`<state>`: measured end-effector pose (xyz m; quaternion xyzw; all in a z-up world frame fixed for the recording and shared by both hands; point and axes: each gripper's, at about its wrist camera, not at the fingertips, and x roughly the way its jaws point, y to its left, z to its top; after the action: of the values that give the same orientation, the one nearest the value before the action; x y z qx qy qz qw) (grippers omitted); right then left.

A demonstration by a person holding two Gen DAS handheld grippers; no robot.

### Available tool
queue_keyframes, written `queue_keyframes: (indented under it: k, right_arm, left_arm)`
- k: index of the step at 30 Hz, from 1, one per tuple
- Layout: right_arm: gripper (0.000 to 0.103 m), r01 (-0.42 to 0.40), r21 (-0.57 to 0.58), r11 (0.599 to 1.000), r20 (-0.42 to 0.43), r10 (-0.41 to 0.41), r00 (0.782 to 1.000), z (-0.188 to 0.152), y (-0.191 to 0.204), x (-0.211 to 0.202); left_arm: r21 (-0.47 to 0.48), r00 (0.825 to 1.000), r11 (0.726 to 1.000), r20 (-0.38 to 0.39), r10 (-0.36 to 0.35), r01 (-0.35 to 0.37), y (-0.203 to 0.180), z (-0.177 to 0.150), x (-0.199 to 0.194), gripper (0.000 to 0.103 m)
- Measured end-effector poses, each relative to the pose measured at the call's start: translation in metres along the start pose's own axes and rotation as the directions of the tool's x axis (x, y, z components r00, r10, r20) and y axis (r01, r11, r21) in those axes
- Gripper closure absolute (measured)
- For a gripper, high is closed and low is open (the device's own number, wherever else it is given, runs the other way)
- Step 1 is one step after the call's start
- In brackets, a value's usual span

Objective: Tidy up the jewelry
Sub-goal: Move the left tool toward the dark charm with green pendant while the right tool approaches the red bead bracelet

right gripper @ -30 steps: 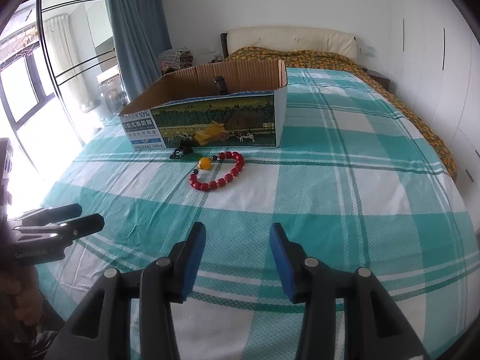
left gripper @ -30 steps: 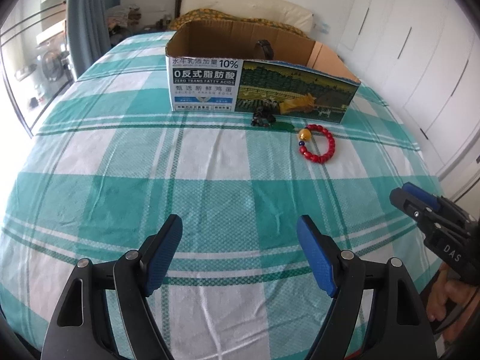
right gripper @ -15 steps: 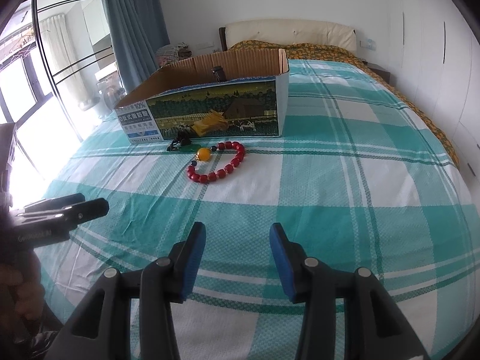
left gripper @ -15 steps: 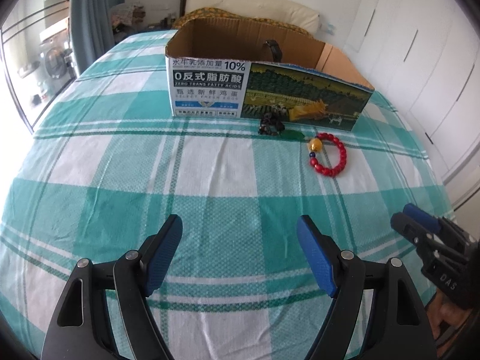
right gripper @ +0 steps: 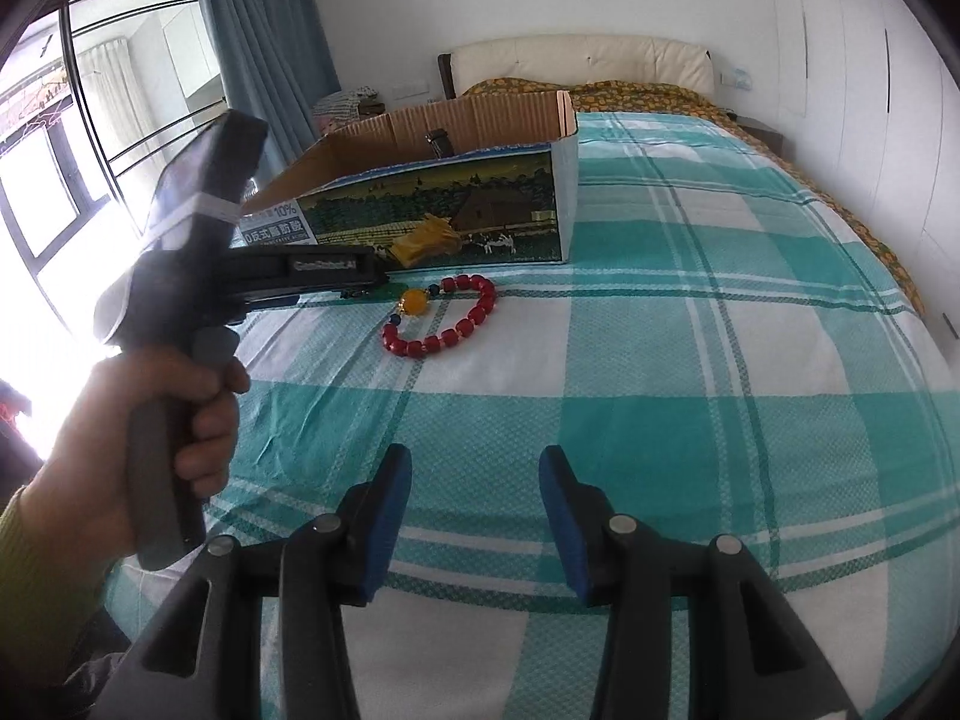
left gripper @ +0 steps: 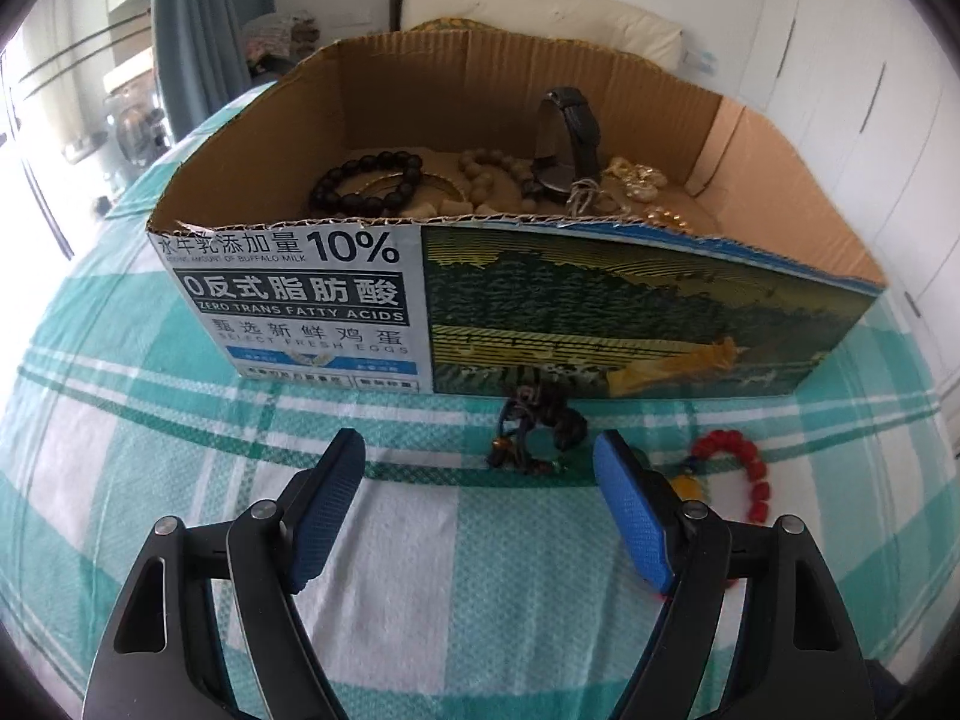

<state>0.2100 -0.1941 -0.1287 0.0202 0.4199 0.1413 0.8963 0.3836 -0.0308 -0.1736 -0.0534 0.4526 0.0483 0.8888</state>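
Checked teal bedcover fills both views, and on the bed (right gripper: 720, 360) stands an open carton (left gripper: 336, 300) with printed sides. Compared with a second ago, the left gripper (left gripper: 480, 510) has travelled forward across the bed and now sits close before the carton, so that the inside of the carton shows from above. Its jaws are opening, and nothing is between them yet. A dark tangled piece (left gripper: 537, 432), probably a cord bracelet with small beads, lies just ahead of the jaws, against the foot of the carton. This suggests the next grasp is aimed at that piece. The red bracelet (right gripper: 444, 318), with one yellow bead, lies on the bedcover just beside it, towards the right gripper (right gripper: 474, 516). That gripper has kept its place, hangs half open and holds nothing.

Inside the carton several pieces already lie: a dark bead bracelet (left gripper: 366, 183), a light bead bracelet (left gripper: 498, 171), a watch (left gripper: 570, 138) standing on its strap, and gold pieces (left gripper: 636, 177) near the far corner. Two pieces remain outside, so the sorting looks nearly finished.
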Motion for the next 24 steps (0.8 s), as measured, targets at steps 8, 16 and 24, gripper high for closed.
queue_keyframes:
  k: [8, 16, 24]
  right_arm:
    - [0.058, 0.008, 0.004, 1.000, -0.008, -0.008, 1.000, 0.007, -0.010, 0.004]
    - [0.058, -0.094, -0.024, 0.995, -0.023, 0.093, 0.995, 0.050, 0.013, 0.040]
    - [0.058, -0.033, -0.186, 0.982, -0.106, 0.013, 0.994, 0.076, 0.053, 0.105]
  left_arm:
    - [0.022, 0.997, 0.997, -0.014, 0.074, -0.074, 0.041, -0.022, -0.011, 0.017]
    - [-0.072, 0.999, 0.997, -0.012, 0.031, -0.032, 0.087, -0.048, -0.036, 0.017]
    - [-0.078, 1.000, 0.997, -0.008, -0.025, 0.024, 0.080, -0.035, -0.030, 0.017]
